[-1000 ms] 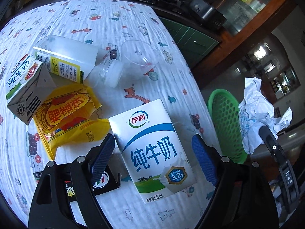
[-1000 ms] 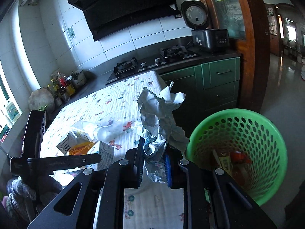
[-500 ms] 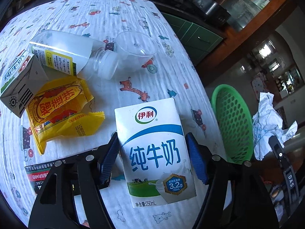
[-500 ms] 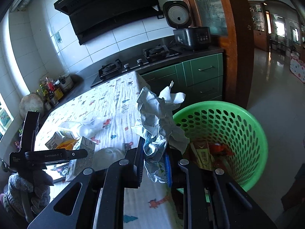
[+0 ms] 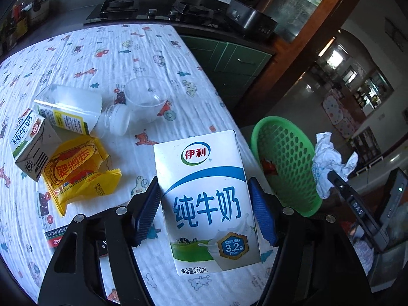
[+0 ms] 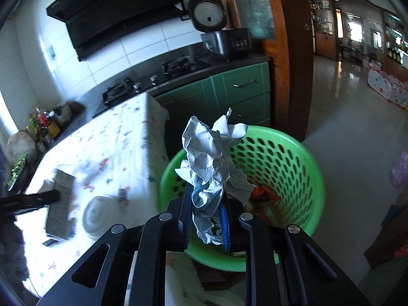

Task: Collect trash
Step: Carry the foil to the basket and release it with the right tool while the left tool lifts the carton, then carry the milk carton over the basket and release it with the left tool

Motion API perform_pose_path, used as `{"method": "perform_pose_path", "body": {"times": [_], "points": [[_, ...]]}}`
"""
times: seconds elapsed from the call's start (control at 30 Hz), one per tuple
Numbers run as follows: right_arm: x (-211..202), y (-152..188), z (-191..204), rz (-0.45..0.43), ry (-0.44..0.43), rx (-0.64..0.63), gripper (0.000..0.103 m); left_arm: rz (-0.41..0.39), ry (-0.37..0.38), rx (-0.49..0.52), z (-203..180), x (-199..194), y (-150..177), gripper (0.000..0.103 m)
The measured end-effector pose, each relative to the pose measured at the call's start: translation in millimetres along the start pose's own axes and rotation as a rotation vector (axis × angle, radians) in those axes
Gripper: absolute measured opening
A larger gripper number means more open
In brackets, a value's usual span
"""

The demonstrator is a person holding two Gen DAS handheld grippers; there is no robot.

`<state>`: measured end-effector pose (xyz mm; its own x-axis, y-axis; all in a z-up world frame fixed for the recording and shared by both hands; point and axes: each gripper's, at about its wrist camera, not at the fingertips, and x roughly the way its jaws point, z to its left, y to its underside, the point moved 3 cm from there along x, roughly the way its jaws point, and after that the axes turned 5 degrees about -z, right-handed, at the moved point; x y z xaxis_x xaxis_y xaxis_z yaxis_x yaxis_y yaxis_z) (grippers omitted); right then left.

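Round green perforated plastic basket [image 6: 293, 168] now sits right under the right gripper [image 6: 206, 219], clamped on the crumpled white paper wad [image 6: 214, 158] – drop looks next. Left gripper [image 5: 204, 214] has closed onto the white-and-blue milk carton [image 5: 206, 201] and lifted it off the cartoon-print tablecloth [image 5: 102, 58]

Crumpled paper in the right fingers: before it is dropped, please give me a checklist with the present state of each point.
1. Crumpled paper pinched in right gripper: ok.
2. Paper over the green basket opening: ok.
3. Basket has room: ok, only little trash at bottom.
4. Milk carton pressed between left gripper fingers: ok.
5. Carton lifted clear of the tablecloth: cannot tell.
6. Table trash remaining, bottle, yellow wrapper: not ok.
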<state>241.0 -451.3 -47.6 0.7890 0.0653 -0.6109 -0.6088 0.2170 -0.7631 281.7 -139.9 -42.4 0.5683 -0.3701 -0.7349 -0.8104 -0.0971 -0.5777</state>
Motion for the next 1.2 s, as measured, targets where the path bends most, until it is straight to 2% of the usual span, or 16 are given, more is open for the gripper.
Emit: {"method": "perform_pose_path", "body": {"times": [0.2,0.27,0.33,0.57,0.7,1.0,1.2], "points": [[17,2,-24,0.026,0.058,0.021,0.025,0.002,0.043,0.039,-24,1,-6,0.067],[22,3,-31,0.034,0.068,0.030,0.033,0.006,0.056,0.052,-33,4,-8,0.067],[25,4,-37,0.037,0.084,0.031,0.048,0.009,0.074,0.070,-46,7,-10,0.067],[15,3,-48,0.012,0.103,0.010,0.048,0.042,0.138,0.117,-86,26,-13,0.067],[-2,6,-53,-0.018,0.104,0.008,0.054,0.063,0.161,0.149,-108,39,-10,0.067],[-33,8,-61,-0.066,0.097,0.015,0.062,0.101,0.165,0.210,-145,68,-4,0.067],[-44,12,-66,-0.085,0.089,0.018,0.063,0.133,0.157,0.225,-162,89,-2,0.067]]}}
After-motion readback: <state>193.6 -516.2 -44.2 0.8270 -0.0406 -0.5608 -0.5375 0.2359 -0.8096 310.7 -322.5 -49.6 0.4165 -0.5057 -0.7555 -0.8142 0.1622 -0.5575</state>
